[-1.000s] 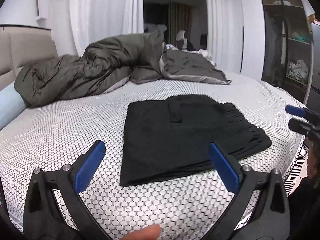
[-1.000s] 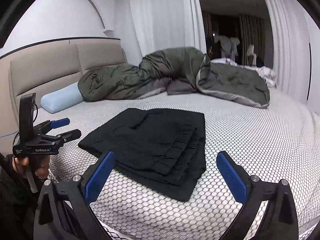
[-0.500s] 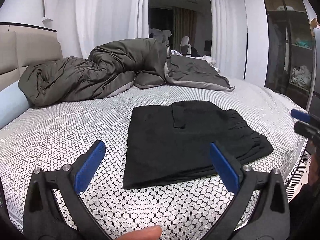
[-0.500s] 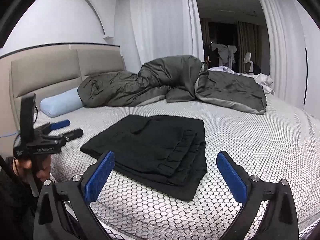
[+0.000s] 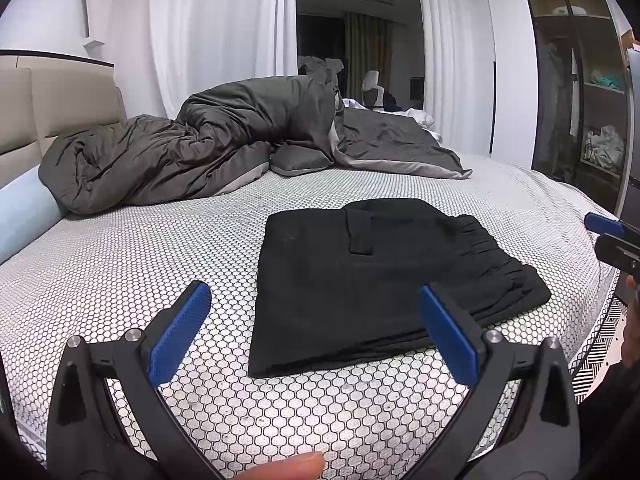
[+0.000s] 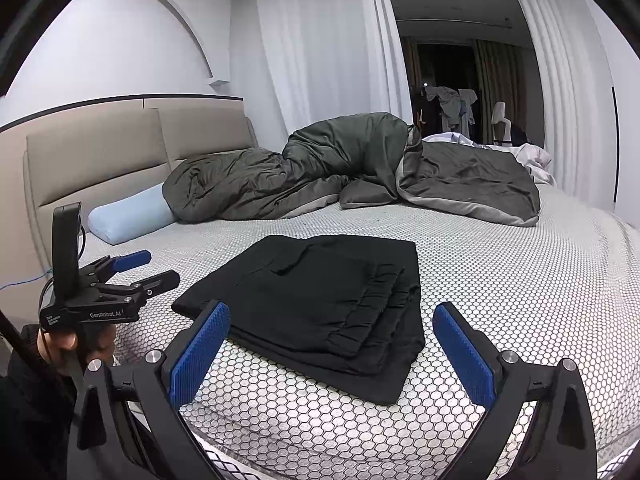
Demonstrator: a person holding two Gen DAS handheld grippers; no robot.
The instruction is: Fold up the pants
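Since the earlier frame both of my grippers have drawn back and up a little from the bed [image 5: 120, 264], while the folded black pants [image 5: 372, 280] lie unmoved near its front edge. My left gripper [image 5: 316, 328] and right gripper [image 6: 332, 344] both stand with jaws wide apart, holding nothing, clear of the cloth. The bundle lies ahead of both, its gathered waistband side (stacked layers) toward my right gripper, so I judge that hand nearer for any final adjustment.
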